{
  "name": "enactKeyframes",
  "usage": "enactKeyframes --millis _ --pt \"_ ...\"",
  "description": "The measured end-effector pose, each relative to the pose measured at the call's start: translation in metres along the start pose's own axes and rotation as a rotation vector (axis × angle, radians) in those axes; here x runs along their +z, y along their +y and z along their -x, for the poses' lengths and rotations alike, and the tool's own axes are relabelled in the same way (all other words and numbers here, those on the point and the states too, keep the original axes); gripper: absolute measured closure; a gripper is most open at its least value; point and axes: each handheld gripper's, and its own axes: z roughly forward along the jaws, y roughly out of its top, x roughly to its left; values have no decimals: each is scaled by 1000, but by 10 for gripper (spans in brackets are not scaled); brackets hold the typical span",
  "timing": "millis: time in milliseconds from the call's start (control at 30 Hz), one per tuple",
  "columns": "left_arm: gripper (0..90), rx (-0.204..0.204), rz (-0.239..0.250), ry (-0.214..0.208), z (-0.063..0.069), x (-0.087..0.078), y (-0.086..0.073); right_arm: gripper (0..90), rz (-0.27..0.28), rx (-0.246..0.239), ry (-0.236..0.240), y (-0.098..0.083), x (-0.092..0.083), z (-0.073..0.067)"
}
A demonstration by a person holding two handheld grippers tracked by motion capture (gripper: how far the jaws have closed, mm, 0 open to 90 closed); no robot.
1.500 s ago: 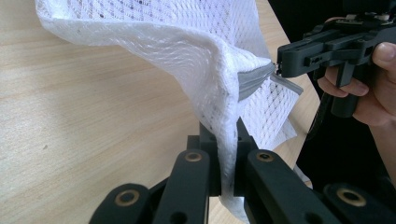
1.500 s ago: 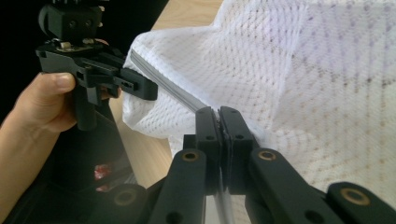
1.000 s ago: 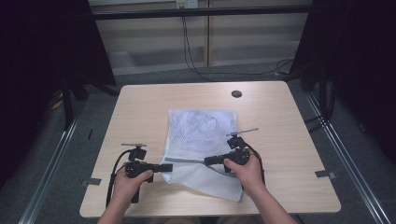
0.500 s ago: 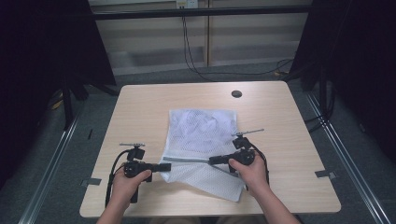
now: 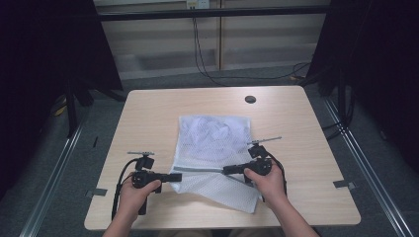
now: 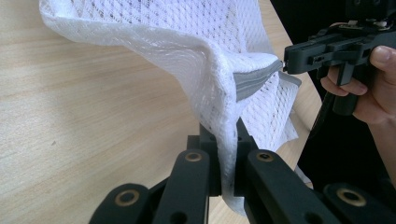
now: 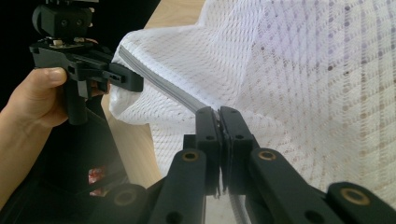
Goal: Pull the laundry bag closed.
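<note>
A white mesh bag with a grey zipper lies flat on the wooden table; its near part is lifted between my two grippers. My left gripper is shut on the bag's left corner, where the mesh is pinched between its jaws. My right gripper is shut on the zipper, its jaw tips closed on the grey strip. The zipper runs taut between the two. Each gripper view shows the other gripper: the right gripper and the left gripper.
A dark round cap sits in the table's far right part. Bare tabletop surrounds the bag. Cables hang behind the table, and metal floor rails run along both sides.
My right gripper has shifted slightly to the right along the zipper line. The left gripper and the bag's far part have stayed put.
</note>
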Motion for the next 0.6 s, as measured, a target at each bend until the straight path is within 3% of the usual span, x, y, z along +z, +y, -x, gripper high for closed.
enactKeyframes --millis 233,300,333,600 --pt "891 1 -2 1 -1 0 0 870 2 1 0 0 -1 1" --pt "891 -19 0 -11 0 1 0 870 4 0 6 0 -1 2" --pt "891 7 -3 5 -1 0 0 870 4 -2 6 0 -1 2" --pt "891 -9 8 -5 -1 -1 0 870 5 10 0 -1 -5 3"
